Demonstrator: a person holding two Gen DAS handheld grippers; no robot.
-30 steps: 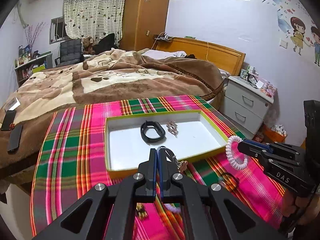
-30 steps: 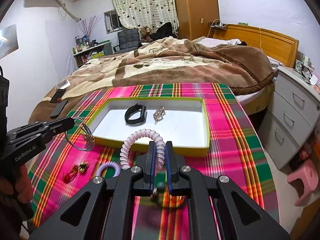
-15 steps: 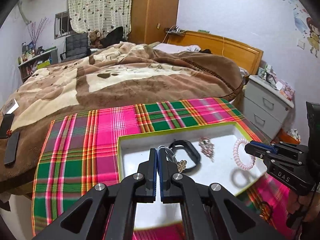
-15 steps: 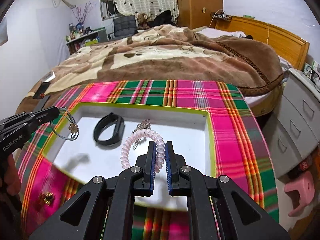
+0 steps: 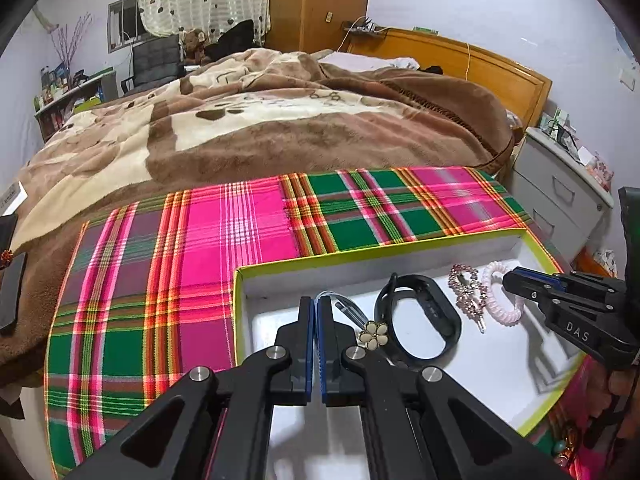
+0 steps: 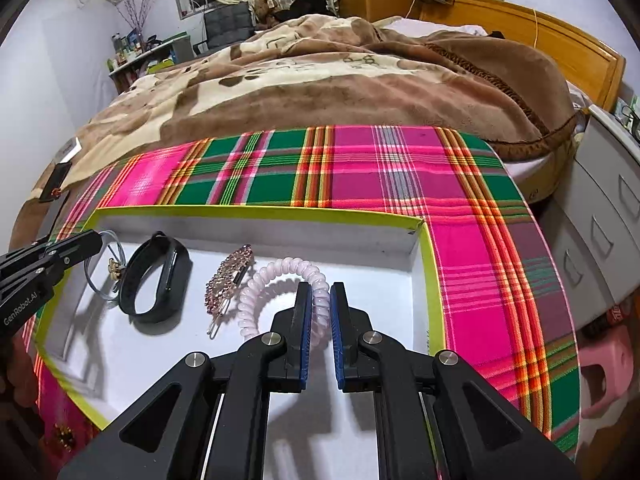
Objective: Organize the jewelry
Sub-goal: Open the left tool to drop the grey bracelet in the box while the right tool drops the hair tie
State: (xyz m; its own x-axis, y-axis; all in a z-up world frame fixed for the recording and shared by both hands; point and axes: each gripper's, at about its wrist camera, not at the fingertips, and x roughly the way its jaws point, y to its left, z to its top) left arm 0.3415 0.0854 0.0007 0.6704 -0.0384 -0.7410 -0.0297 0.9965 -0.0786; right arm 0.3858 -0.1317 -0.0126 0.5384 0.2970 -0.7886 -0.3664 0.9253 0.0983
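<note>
**Mia:** Left wrist view first. The left gripper (image 5: 316, 312) is clenched tight on a thin wire ring (image 5: 347, 307) with a little cream flower (image 5: 374, 334) on it. It hangs low in the near left part of the white tray (image 5: 440, 245), just beside the black band (image 5: 420, 328).

**Ben:** And the other one?

**Mia:** The right gripper (image 6: 320, 304) is pinching the pink curly hair tie (image 6: 280, 280). The tie sits between the blue pads, and its loose end looks like it is touching the tray floor, right beside the sparkly pink clip (image 6: 228, 280).

**Ben:** So both things are already over the tray?

**Mia:** Yes. The tray sits on the bright checked cloth (image 6: 360, 168) on the worktop, next to the bed (image 5: 280, 112).

**Ben:** What should happen now, do you think?

**Mia:** I think it is time to let go. Go down a tiny bit more, then open slowly, so nothing bounces. The wire ring is light and bendy, so it might catch on a pad. Open wide and lift straight up.

**Ben:** How are the hands held?

**Mia:** Both grippers tip forward and down at a slant, side by side, aiming into the tray. Part of a hand (image 5: 618, 384) shows at the edge, holding the right one.

**Ben:** Anything to watch?

**Mia:** Don't drop the hair tie on top of the clip. Keep each thing in its own spot.
</note>
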